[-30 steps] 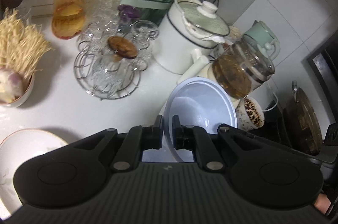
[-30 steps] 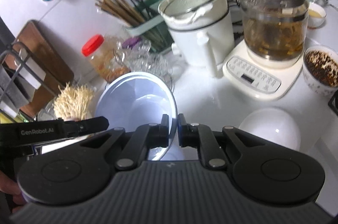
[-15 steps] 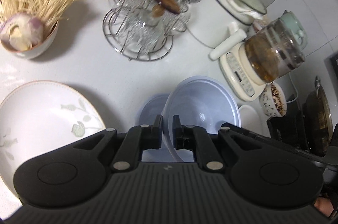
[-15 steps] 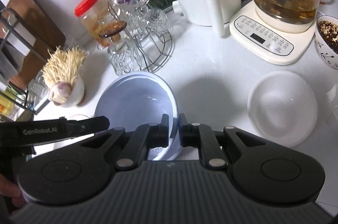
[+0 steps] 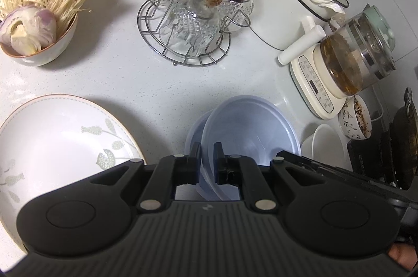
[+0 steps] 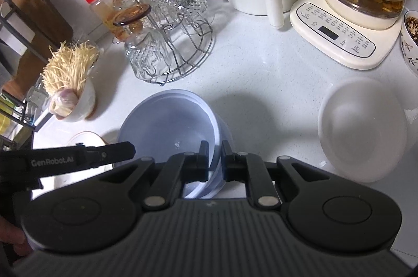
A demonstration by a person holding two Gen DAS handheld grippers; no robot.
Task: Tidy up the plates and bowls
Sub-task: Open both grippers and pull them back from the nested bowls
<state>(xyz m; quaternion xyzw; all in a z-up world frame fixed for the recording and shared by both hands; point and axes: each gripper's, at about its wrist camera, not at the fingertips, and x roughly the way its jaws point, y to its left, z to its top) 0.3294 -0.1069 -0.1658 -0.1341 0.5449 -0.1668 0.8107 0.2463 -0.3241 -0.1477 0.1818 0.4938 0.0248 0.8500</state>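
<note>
Left wrist view, item one: we are pinching the near rim of the pale blue bowl (image 5: 250,130) with the left gripper (image 5: 207,164), its fingers pressed onto the thin plastic edge at lower centre of the frame. That bowl is sitting tilted inside a second blue bowl (image 5: 194,130), whose rim is showing just to its left.

Right wrist view: the right gripper (image 6: 214,162) is pinching the opposite rim of the same bowl, at lower centre.

Step in hand, as we are judging it: nesting the upper bowl into the lower one on the white speckled counter (image 5: 146,73). Next move is calling for a level seat, then both grips releasing together.

Materials: the bowls are looking translucent, smooth, light and slightly flexible. We are noting a glazed white plate (image 5: 52,141) with a leaf motif at lower left, and a matt white bowl (image 6: 363,130) at right, apparently upturned, both well apart from the stack.
</note>
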